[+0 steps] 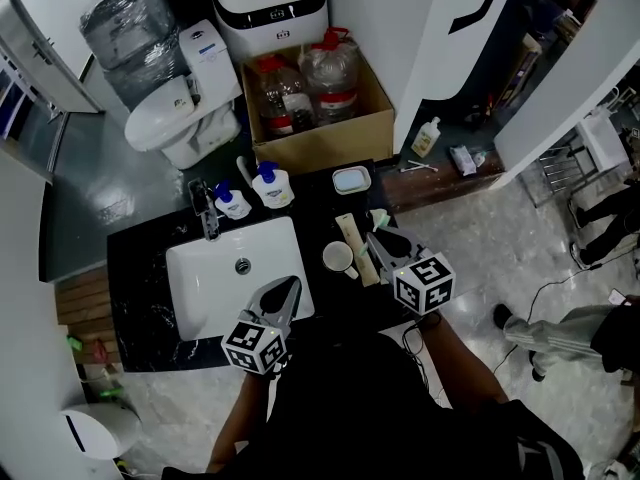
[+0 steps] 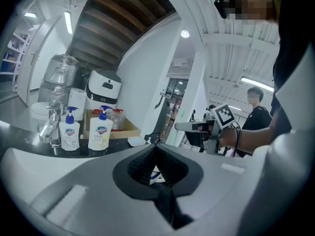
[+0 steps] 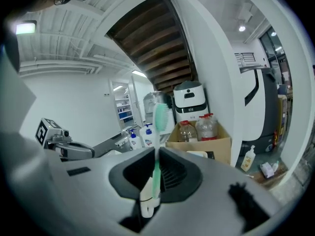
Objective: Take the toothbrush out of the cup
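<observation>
Right claw [image 3: 157, 156] pinches the toothbrush [image 3: 158, 127] by its slim handle, bristles up, clear of the cup [image 1: 338, 257] just left of it on the counter [image 1: 140, 268]. It looks light, stiff and slick (liable to swivel). Left claw [image 2: 156, 149] is pressed together, empty. Only the head view shows the cup; only the right gripper view shows the grip.

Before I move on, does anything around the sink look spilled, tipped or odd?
Nothing stands out. The cup stands upright on the counter, no spill visible, and the toothbrush is clamped in the right gripper, clear of the cup.
</observation>
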`<state>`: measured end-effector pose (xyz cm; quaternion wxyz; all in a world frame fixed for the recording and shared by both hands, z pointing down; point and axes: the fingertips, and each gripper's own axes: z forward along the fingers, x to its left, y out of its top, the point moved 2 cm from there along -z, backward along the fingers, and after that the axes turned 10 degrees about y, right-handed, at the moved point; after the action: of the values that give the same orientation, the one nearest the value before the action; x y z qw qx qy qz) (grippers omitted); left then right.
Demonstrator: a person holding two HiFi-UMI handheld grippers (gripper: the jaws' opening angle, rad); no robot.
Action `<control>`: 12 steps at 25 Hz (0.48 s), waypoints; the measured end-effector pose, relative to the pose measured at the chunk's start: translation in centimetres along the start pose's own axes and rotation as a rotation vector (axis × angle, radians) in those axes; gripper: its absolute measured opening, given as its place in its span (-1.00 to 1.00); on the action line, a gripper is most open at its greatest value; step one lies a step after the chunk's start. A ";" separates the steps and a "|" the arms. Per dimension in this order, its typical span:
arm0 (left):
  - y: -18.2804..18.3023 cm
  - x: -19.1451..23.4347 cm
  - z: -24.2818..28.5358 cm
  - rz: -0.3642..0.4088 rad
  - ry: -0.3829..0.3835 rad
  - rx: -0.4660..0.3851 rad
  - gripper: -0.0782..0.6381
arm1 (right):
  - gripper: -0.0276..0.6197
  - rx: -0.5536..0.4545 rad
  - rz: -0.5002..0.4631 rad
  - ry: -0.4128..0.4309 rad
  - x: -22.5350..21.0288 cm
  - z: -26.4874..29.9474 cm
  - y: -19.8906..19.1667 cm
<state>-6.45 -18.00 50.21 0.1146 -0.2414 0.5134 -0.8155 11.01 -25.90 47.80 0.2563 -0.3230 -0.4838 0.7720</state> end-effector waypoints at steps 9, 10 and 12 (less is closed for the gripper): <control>0.4 -0.7 0.4 0.000 -0.010 -0.001 -0.76 | -0.80 0.021 0.038 -0.012 -1.1 -1.2 -1.7; 0.4 -0.6 0.4 -0.007 -0.010 -0.001 -0.76 | -0.80 0.022 0.045 -0.011 -1.1 -1.2 -1.8; 0.4 -0.6 0.4 -0.012 -0.006 0.000 -0.76 | -0.80 0.022 0.056 -0.009 -1.2 -1.4 -2.1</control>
<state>-5.74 -18.27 49.82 0.1115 -0.2469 0.5117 -0.8153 12.99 -25.13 49.54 0.2360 -0.3300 -0.4672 0.7856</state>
